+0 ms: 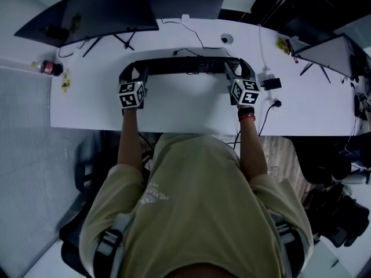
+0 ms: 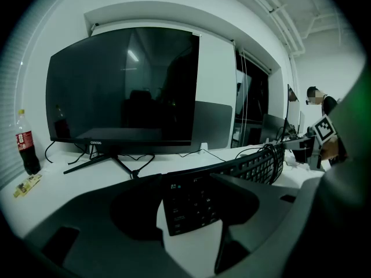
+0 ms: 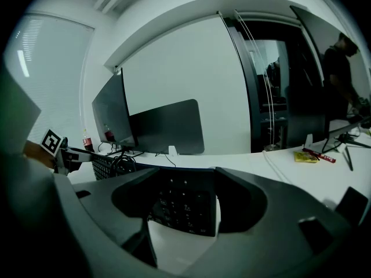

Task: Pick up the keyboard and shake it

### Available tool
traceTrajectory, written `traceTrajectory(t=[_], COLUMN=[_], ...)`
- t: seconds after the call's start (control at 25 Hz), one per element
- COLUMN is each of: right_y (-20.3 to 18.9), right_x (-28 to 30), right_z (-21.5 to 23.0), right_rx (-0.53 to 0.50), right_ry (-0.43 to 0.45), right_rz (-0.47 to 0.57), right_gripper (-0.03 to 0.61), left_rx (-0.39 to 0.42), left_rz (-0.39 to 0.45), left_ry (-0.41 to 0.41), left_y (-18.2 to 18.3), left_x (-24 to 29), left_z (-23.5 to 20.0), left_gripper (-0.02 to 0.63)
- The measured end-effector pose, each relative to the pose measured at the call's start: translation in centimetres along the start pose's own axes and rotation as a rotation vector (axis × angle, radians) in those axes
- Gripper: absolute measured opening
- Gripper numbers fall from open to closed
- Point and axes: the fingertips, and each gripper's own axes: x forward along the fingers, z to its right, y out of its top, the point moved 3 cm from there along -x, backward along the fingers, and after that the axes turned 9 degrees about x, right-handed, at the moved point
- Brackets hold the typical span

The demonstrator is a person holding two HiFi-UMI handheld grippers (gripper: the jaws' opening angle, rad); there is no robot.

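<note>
The long black computer keyboard (image 1: 185, 66) lies across the upper middle of the head view on the broad white desk (image 1: 185, 112), with a gripper at each of its short ends. The left gripper (image 1: 133, 74) has the keyboard's left end between its jaws, which stand moderately wide and appear to press on it. The right gripper (image 1: 239, 69) likewise holds the right end, its jaws spread wider and apparently closed against it. The reach and the grasp therefore look done. Whether the keyboard has left the desk cannot be told, though pale desk shows below its near edge in both gripper views. The lift, if not yet begun, and the shaking itself are judged to remain. By count there is one keyboard, two grippers each carrying one marker cube, one wide black monitor on a splayed stand (image 1: 98, 7) at the upper left, one paler screen (image 1: 327, 54) at the upper right, and one dark red-labelled plastic bottle (image 1: 47, 68) at the left edge.
</note>
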Motion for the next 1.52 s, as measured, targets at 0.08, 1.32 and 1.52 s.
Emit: traceTrajectory(t=[0.08,1.32,1.52], right_y=[-0.1,-4.0,-4.9], right_x=[-0.3,-7.0,-8.0], right_z=[0.0,-1.6,-1.9], right_rx=[0.006,-0.052,-0.074], right_ry=[0.003,0.041,0.04], right_rz=[-0.006,-0.142,-0.154], right_gripper=[0.304,0.304,0.305], left_rx=[-0.002,-0.009,0.003], left_rz=[-0.008,-0.107,-0.121], left_ry=[-0.002,0.03,0.031], left_y=[-0.1,-4.1,-5.1], left_x=[-0.3,-6.8,-7.5], left_z=[0.1,3.4,3.9], left_gripper=[0.262,0.261,0.261])
